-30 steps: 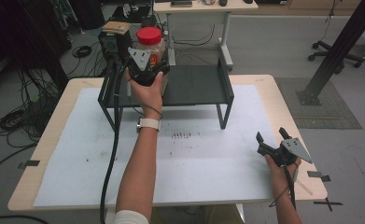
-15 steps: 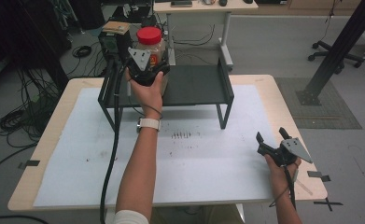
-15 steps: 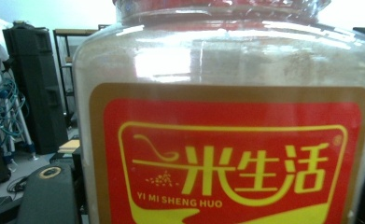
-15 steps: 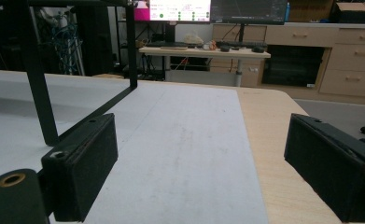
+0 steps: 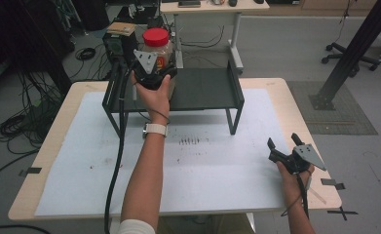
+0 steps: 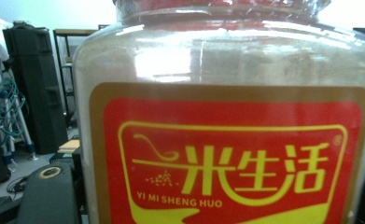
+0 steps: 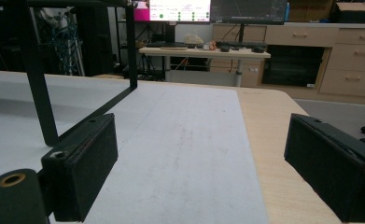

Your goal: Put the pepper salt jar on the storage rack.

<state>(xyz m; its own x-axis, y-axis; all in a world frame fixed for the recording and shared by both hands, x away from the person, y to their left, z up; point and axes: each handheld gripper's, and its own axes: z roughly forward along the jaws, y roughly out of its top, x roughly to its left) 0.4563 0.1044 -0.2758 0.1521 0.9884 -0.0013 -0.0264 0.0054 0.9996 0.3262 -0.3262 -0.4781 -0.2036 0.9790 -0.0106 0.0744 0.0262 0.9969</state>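
I see the jar (image 5: 157,48) in the upper left of the high view, a clear container with a red lid (image 5: 156,36), standing upright on the left end of the black shelf rack (image 5: 205,87). In the left gripper view the jar (image 6: 227,126) takes up nearly the whole frame, its red and yellow label (image 6: 231,163) reading "YI MI SHENG HUO" and a pale powdery fill showing through the wall above it. My left hand-held gripper (image 5: 151,73) is pressed up against the near side of the jar, with the hand (image 5: 153,95) wrapped around it from below and a white wrist band (image 5: 155,129) just under that. The jar sits so close to the lens that I cannot tell whether the jaws are clamped on it or merely alongside; a dark pad shows at the lower left corner of that view and another at the right edge.

The rack stands on a white sheet (image 5: 81,161) covering the wooden counter (image 5: 295,97), with dark smudges on the sheet near the middle of the frame.

My right hand-held gripper (image 5: 284,148) is at the lower right of the high view, well apart from the jar, resting low over the edge of the sheet. In the right gripper view its jaws are spread wide with nothing between them, and a rack leg (image 7: 39,79) rises at the upper left.
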